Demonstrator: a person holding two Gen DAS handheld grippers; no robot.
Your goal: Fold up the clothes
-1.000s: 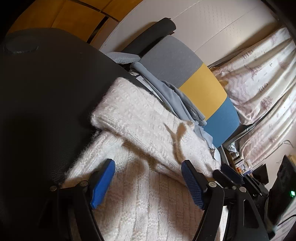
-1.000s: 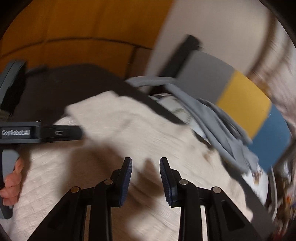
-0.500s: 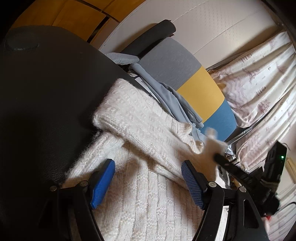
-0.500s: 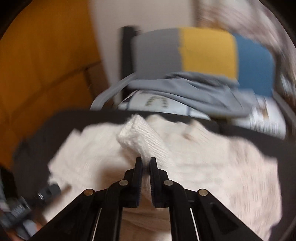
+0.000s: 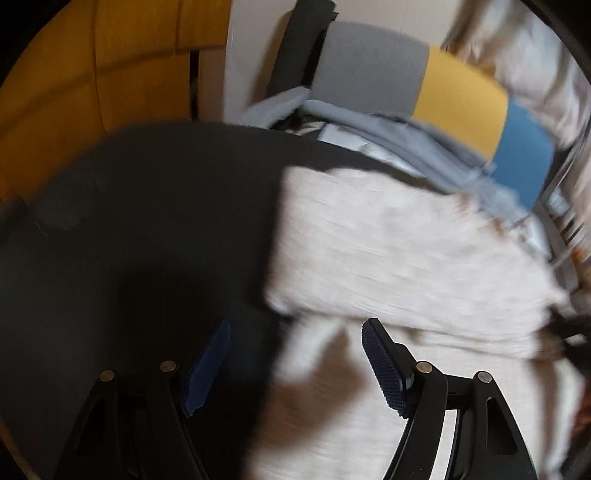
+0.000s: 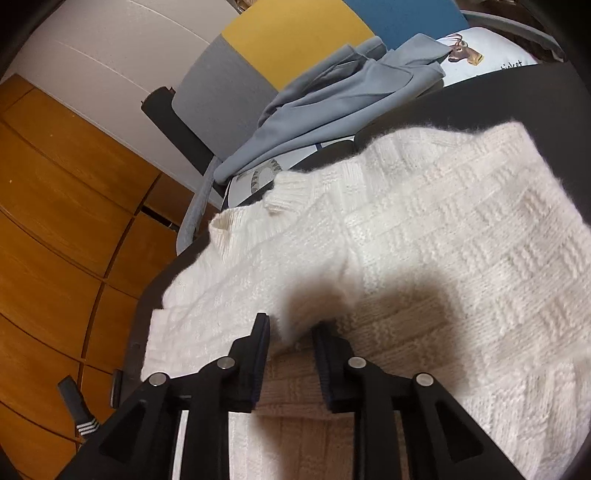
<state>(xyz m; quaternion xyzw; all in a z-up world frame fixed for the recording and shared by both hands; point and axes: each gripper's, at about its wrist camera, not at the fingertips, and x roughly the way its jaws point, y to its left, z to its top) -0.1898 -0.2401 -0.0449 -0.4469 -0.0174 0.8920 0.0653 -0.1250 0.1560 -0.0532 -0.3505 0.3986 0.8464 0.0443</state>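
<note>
A white cable-knit sweater [image 5: 388, 251] [image 6: 424, 229] lies on the black table [image 5: 147, 221], with a sleeve folded across its body. My left gripper [image 5: 295, 326] is open wide, hovering over the sweater's left edge where it meets the table, with nothing gripped. The view there is blurred. My right gripper [image 6: 291, 323] hangs low over the folded sleeve. Its jaws are opening, and a soft ridge of the knit stands between the fingers without being pressed by the pads.
A blue-grey garment [image 6: 332, 99] is draped over a grey, yellow and blue chair [image 6: 295, 33] behind the table. A pale pillow with a deer print [image 6: 476, 51] lies there too. Wooden cabinet doors [image 6: 55, 203] stand at the left, curtains [image 5: 535, 66] at the right.
My right gripper pinched the sleeve end, carried it across the sweater while rolling, and has now parted its jaws. The left gripper rolled and lifted a little, staying open.
</note>
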